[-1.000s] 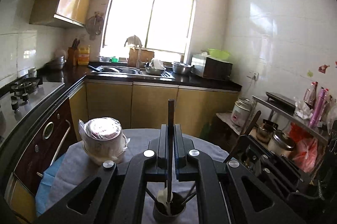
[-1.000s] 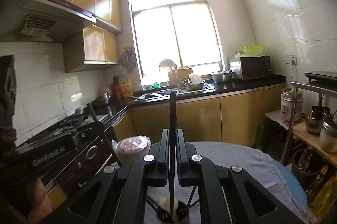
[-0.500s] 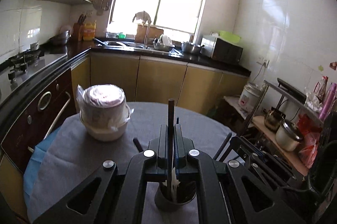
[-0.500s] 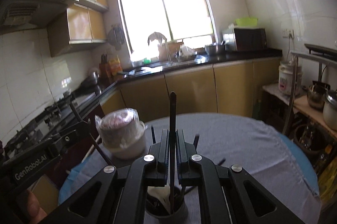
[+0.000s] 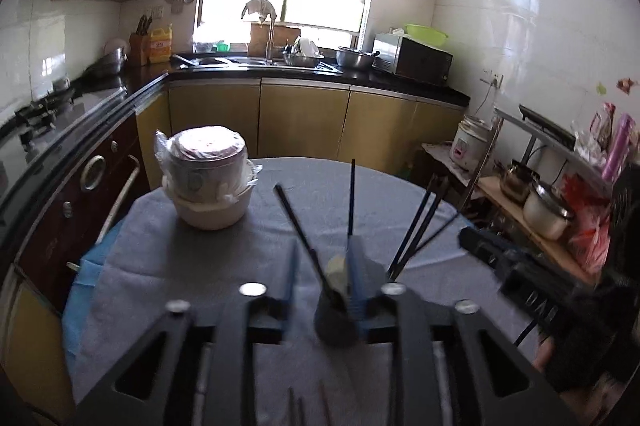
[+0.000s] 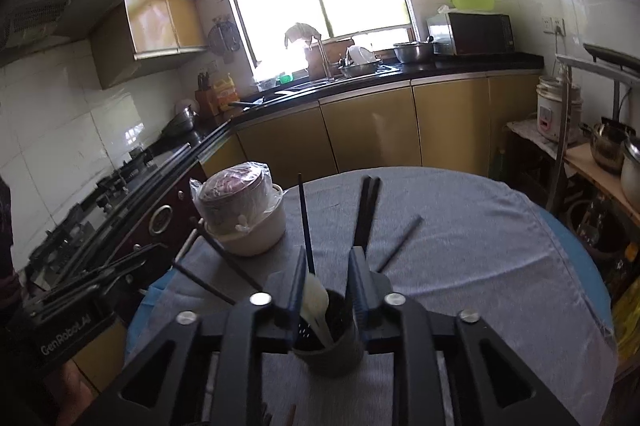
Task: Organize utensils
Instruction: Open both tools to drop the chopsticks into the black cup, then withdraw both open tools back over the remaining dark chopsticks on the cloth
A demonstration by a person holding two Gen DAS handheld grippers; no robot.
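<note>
**Both grippers are letting chopsticks drop into the holder**

The dark utensil holder [image 6: 329,338] is standing on the cloth-covered counter [image 6: 480,266], just below both grippers. The left gripper [image 5: 322,274] and right gripper [image 6: 327,282] are straddling its rim; their jaws have just been opening, part-way apart and gripping nothing, so the dark chopsticks [image 6: 306,226] are resting inside, leaning outward. Beyond the holder, to its left, a wrapped pot [image 5: 206,161] is sitting in a bowl.

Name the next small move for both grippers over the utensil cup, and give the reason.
Probably lift both straight up. The left gripper and right gripper have just been opening, and the black chopsticks already stand in the dark cup, no longer pinched.
</note>
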